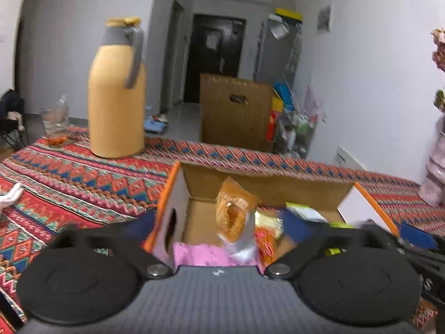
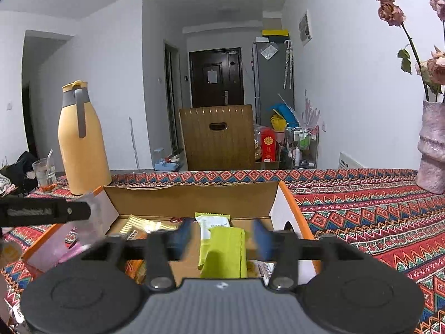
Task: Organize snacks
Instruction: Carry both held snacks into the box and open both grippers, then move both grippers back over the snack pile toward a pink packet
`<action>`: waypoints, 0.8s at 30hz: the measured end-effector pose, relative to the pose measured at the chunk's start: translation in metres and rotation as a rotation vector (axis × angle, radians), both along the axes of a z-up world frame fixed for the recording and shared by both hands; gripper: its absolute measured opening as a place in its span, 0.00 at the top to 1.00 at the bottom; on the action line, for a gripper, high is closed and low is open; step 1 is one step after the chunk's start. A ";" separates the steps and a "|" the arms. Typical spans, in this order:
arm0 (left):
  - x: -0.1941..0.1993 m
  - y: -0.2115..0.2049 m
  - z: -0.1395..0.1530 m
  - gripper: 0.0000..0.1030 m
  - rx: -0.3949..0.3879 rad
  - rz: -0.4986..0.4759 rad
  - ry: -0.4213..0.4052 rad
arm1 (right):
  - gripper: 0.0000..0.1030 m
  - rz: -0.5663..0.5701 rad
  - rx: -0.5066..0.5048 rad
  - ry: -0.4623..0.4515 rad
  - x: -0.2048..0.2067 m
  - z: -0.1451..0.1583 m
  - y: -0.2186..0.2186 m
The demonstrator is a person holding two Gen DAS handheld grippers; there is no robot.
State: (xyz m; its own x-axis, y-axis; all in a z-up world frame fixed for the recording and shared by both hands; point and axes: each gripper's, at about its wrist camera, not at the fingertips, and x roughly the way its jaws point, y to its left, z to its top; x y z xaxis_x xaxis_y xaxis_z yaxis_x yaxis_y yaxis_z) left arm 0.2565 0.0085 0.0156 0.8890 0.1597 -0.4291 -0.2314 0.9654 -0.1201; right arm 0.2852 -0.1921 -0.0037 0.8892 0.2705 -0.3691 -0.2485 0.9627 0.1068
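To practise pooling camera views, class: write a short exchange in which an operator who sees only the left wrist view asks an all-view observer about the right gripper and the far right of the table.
Operator: What sits between the right gripper fingers? My view only catches its edge.
Observer: A lime-green packet, inside the cardboard box, with a gap to each pad.
Operator: So it is not gripped. And the pink blur at the table's right end?
Observer: A pink vase standing on the patterned cloth.
Operator: Anything in it?
Observer: Dried roses on long stems, drooping.
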 end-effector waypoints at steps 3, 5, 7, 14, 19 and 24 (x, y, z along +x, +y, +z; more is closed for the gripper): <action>0.000 0.002 0.001 0.00 -0.011 -0.001 -0.003 | 0.00 -0.017 0.015 0.000 -0.001 -0.001 -0.004; 0.001 0.002 0.000 0.00 -0.011 0.005 0.004 | 0.00 -0.023 0.018 0.003 -0.001 -0.001 -0.005; 0.002 0.003 0.000 0.00 -0.014 0.009 0.010 | 0.00 -0.026 0.017 0.004 -0.001 -0.001 -0.006; 0.004 0.005 -0.002 0.00 -0.021 0.019 0.020 | 0.00 -0.034 0.007 0.006 0.000 -0.002 -0.004; 0.003 0.003 -0.001 0.00 -0.022 0.016 0.017 | 0.00 -0.041 0.007 0.003 -0.001 -0.001 -0.005; 0.001 0.003 0.001 0.00 -0.025 0.014 0.013 | 0.00 -0.046 0.010 -0.004 -0.003 0.004 -0.006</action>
State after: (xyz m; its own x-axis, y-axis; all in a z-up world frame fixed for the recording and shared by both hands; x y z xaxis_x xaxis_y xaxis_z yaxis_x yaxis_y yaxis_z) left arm 0.2573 0.0117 0.0169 0.8813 0.1612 -0.4443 -0.2464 0.9589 -0.1407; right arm 0.2821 -0.1981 -0.0001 0.9023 0.2330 -0.3628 -0.2046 0.9720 0.1152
